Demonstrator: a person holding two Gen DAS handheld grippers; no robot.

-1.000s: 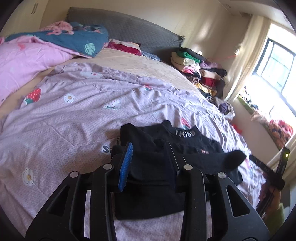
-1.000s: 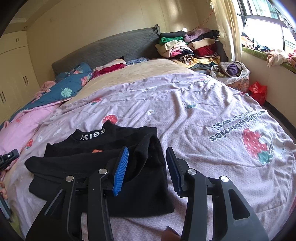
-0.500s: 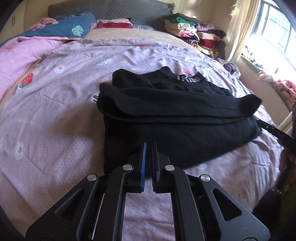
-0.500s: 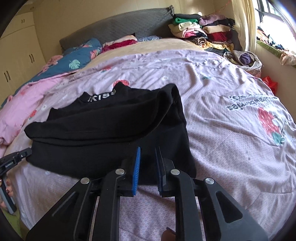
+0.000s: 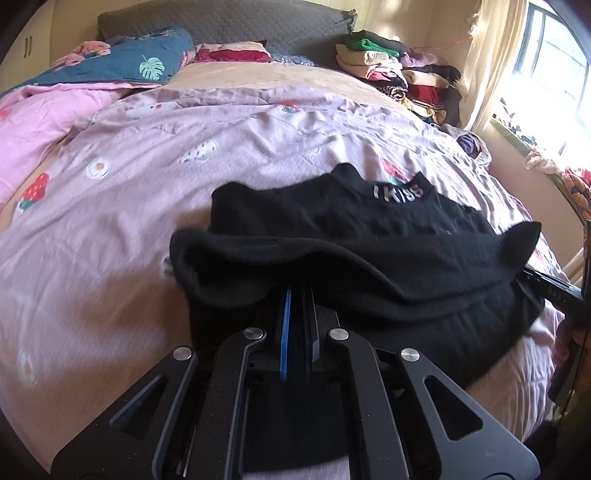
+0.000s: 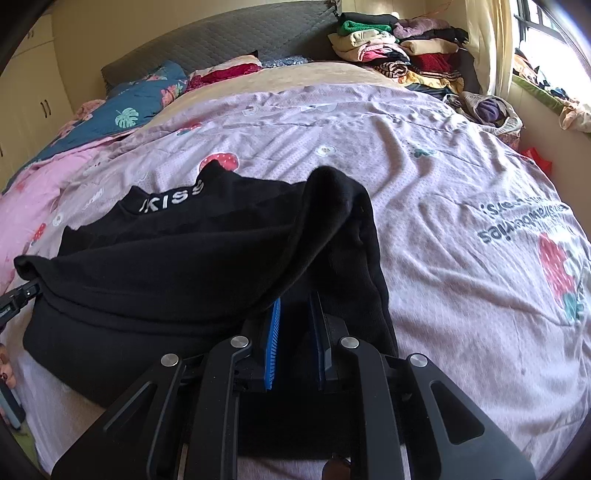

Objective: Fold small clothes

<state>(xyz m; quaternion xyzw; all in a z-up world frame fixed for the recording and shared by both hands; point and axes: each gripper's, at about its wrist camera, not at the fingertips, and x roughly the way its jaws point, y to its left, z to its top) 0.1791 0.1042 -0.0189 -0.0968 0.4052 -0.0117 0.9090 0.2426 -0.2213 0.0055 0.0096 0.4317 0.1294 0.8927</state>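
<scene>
A black top [image 5: 369, 229] with "KISS" on its collar lies on the lilac quilt [image 5: 110, 229], sleeves folded across its body. My left gripper [image 5: 299, 288] is over the top's near left part, jaws shut. Its tips are hidden under the raised sleeve fold, so I cannot tell if cloth is nipped. My right gripper [image 6: 295, 295] is over the near right part of the top [image 6: 166, 266]. Its blue pads [image 6: 271, 332] stand a narrow gap apart with black cloth between, the tips under the same fold. Part of the right gripper [image 5: 554, 291] shows by the sleeve cuff.
A pile of folded clothes [image 5: 399, 70] sits at the bed's far right by the grey headboard [image 5: 229, 22]. A blue leaf-print blanket [image 5: 140, 62] and a pink quilt [image 5: 44, 118] lie at the far left. A laundry basket [image 6: 487, 110] stands under the window.
Both grippers went from open to shut, then moved forward and down over the top's near hem. Their tips now sit under the sleeve fold, which has risen.
</scene>
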